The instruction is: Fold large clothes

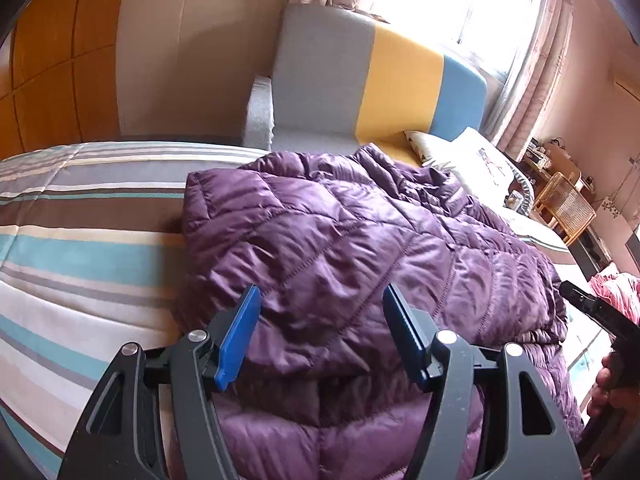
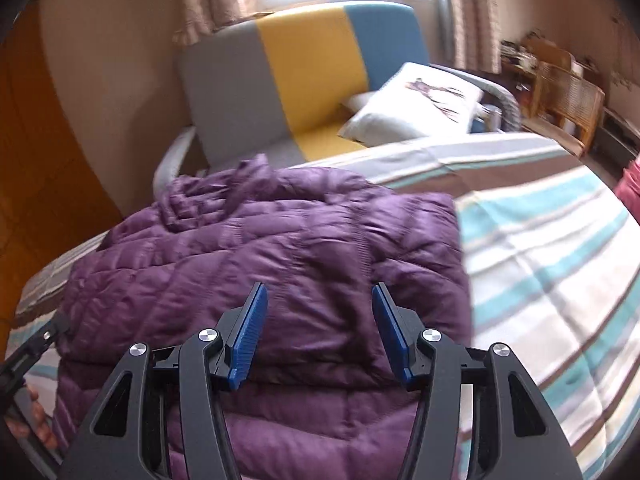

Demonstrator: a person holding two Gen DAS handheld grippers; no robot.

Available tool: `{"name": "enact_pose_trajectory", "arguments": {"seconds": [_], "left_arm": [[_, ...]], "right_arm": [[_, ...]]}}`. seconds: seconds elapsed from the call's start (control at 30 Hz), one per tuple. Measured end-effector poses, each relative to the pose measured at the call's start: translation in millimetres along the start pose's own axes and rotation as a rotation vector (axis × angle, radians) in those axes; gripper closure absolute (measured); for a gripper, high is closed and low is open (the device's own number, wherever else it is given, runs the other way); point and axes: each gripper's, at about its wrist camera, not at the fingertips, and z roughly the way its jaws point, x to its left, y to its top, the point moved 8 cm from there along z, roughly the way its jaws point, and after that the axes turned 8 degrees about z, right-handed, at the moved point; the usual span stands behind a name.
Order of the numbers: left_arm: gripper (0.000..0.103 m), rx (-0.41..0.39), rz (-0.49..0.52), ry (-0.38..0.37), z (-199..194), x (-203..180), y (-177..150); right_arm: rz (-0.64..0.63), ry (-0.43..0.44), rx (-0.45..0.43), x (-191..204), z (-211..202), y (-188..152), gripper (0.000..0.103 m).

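A purple quilted jacket [image 1: 340,240] is found lying on a striped bedspread [image 1: 80,240], partly folded, with one layer doubled over the other near the lower edge. In the left wrist view its left border is seen as a fairly straight fold line, beyond which a wide stretch of bare bedspread is left open; its far end is bunched and creased toward a grey, yellow and blue sofa [image 1: 360,80] standing against the bed. In the right wrist view the right border of the jacket [image 2: 280,260] is likewise seen as a straight edge, with broad uncovered bedspread [image 2: 540,260] beside it. The left gripper [image 1: 320,332] is held above the jacket with its blue pads [image 1: 240,336] spread apart, and nothing is pinched between them. The right gripper [image 2: 318,332] is likewise held over the jacket with its pads [image 2: 250,332] parted, and no cloth is gripped. A white pillow [image 2: 416,108] is noted on the sofa seat, clear of the jacket. A wicker chair [image 1: 564,204] is seen well apart at the far side of the room.
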Motion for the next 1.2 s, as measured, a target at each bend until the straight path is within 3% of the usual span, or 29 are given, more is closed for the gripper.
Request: {"name": "enact_pose_trajectory", "arguments": {"seconds": [0.1,0.27,0.67,0.77,0.87,1.0,1.2], "left_arm": [[0.04,0.01,0.011,0.012,10,1,3],[0.038,0.08,0.031,0.016,40,3,-7],[0.038,0.099,0.011,0.016,60,0,-20],[0.036,0.098,0.001,0.026,54,3,-17],[0.028,0.079,-0.001,0.042,37,1,-18],[0.028,0.063,0.005,0.052,11,4,-28],[0.028,0.078,-0.029,0.051,-31,23,-65]], "right_arm": [[-0.08,-0.006,0.041,19,20,-4,0.045],[-0.094,-0.05,0.148,13,60,-21,0.045],[-0.153,-0.074,0.143,14,89,-26,0.044],[-0.158,-0.072,0.159,13,83,-21,0.041],[-0.14,-0.044,0.145,15,62,-18,0.026],[-0.131,-0.019,0.12,9,31,-20,0.025],[-0.106,-0.028,0.188,-23,-4,-53,0.023]]}}
